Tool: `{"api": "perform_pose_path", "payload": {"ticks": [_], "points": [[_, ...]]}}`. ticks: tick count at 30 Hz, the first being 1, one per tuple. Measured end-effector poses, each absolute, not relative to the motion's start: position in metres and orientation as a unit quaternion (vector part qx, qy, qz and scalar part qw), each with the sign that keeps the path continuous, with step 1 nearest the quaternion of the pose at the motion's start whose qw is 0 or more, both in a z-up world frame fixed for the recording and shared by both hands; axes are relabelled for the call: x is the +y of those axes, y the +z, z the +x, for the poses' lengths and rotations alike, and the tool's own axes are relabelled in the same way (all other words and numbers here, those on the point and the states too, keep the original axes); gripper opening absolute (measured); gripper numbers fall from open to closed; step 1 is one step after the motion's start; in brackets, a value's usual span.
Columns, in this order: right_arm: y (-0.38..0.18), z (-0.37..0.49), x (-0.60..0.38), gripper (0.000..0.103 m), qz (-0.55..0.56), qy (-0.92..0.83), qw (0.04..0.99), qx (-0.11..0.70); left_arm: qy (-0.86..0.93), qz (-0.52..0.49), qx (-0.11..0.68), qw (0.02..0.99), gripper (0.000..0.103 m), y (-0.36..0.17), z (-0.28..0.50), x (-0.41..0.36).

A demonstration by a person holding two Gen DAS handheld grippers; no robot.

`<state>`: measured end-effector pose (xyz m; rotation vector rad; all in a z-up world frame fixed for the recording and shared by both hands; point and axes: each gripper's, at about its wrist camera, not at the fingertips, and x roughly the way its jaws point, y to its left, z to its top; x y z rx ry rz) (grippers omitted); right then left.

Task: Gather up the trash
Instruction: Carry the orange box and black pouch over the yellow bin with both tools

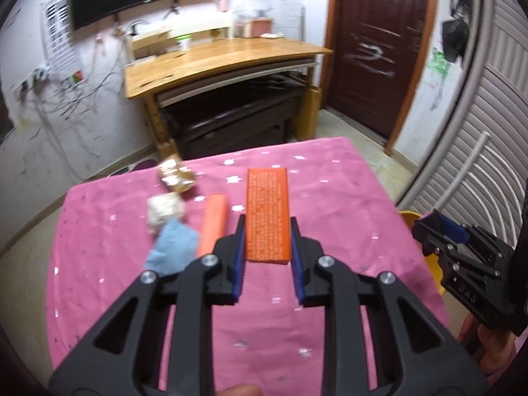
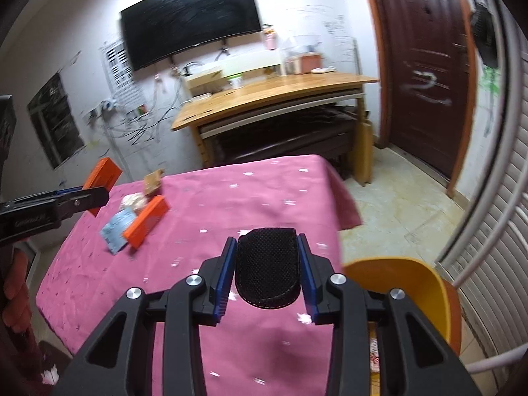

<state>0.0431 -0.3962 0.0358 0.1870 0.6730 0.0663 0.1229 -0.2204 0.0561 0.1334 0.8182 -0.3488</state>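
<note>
Left wrist view: an orange box [image 1: 267,214] is clamped in the left gripper [image 1: 267,254]; the right gripper [image 2: 267,270] grips a black mesh pad [image 2: 267,270]. Several scraps remain on the pink tabletop [image 1: 330,198]; yellow bin [image 2: 396,283] waits nearby.

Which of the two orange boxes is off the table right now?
The wide flat orange box with printed text, clamped in the left gripper jaws. The narrower orange box lies on the pink cloth.

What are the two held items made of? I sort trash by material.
Orange box in the left tool: likely matte cardboard, flat sharp-edged faces with fine print. Black piece in the right tool: apparently mesh fabric or foam, dotted weave, stitched edge; uncertain.
</note>
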Motion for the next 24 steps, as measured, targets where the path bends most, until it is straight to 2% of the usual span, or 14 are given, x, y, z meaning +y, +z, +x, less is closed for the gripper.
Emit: {"api": "perform_pose_path", "payload": {"ticks": [12, 24], "points": [[0.007, 0.015, -0.483, 0.031, 0.152, -0.04, 0.931, 0.331, -0.239, 0.099, 0.411, 0.874, 0.022, 0.037, 0.112, -0.313], [-0.018, 0.012, -0.526, 0.031, 0.203, -0.056, 0.919, 0.333, -0.287, 0.11, 0.444, 0.842, 0.022, 0.01, 0.109, -0.394]]}}
